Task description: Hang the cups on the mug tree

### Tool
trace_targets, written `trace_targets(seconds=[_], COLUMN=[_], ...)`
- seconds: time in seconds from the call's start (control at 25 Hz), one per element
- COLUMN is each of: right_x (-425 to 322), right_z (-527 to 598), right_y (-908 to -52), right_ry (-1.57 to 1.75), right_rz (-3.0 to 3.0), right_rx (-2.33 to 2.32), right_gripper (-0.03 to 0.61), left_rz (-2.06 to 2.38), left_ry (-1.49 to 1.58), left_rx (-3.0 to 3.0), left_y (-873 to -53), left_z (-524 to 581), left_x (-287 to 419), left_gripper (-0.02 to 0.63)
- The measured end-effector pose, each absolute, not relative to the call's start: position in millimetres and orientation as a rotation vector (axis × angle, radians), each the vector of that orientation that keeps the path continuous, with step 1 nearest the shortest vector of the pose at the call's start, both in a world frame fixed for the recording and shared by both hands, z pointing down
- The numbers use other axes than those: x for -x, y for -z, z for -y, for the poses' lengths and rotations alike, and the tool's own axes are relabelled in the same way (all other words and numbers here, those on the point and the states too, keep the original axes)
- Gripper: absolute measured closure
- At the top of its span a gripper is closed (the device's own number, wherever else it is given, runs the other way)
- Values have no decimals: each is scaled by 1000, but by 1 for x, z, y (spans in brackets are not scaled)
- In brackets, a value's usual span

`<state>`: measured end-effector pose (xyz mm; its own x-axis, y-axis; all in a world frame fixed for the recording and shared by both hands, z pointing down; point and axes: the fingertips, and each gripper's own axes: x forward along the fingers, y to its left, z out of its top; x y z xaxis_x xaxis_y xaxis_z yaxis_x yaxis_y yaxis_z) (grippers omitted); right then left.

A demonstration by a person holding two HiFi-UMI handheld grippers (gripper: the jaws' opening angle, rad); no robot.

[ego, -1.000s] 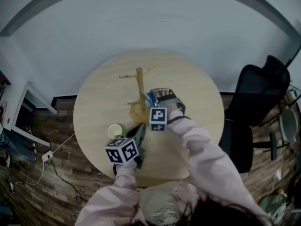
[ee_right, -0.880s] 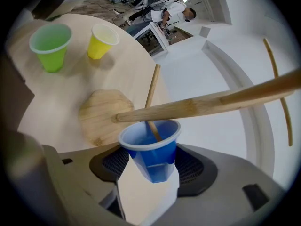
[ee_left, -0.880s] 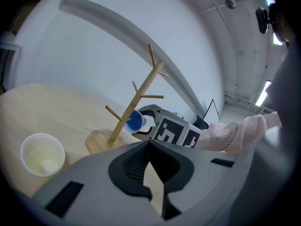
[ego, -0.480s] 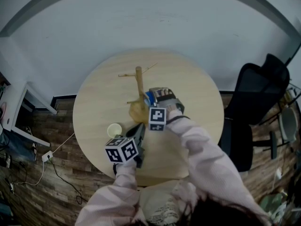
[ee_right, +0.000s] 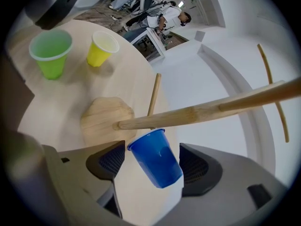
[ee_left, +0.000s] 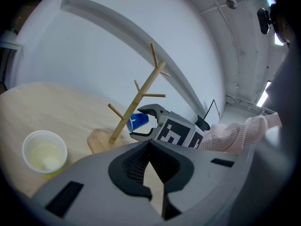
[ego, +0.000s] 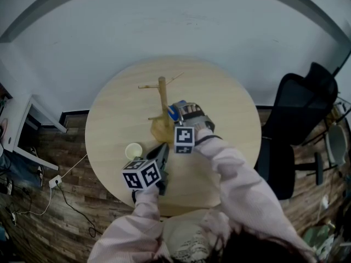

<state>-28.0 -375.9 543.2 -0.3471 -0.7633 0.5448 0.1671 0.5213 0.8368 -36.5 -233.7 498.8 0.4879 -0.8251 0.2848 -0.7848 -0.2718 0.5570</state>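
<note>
While my right gripper reaches forward on an outstretched sleeve and tilts down at the mug tree, its fingers have just been opening. They now stand wide, clear of the blue cup between them. The cup is tilted, its rim against the tree's trunk; I cannot tell what carries it. My left gripper is held near the worktop's near edge, pointing at the tree, fingers together on nothing. A round, pale wood worktop also bears a yellow cup and a green cup. A black chair stands to the right on plank flooring.
</note>
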Motion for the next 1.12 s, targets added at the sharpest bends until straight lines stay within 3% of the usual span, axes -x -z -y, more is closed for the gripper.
trace_targets(seconds=[0.68,0.92,1.12], right_x=[26,18,18], right_z=[367,360,350], right_y=[-533,-533,-525], right_ry=[1082,1053,1044], right_rz=[1679,1691,1737], right_rx=[-525,-535,-582], right_gripper=[204,235,297], left_rz=[1316,1315,1315], left_ry=[82,81,84], left_rx=[-2096,-2096,-2098], left_y=[-497,-496,-492], left_z=[233,229,224], left_x=[32,33,37], left_gripper=[611,611,611])
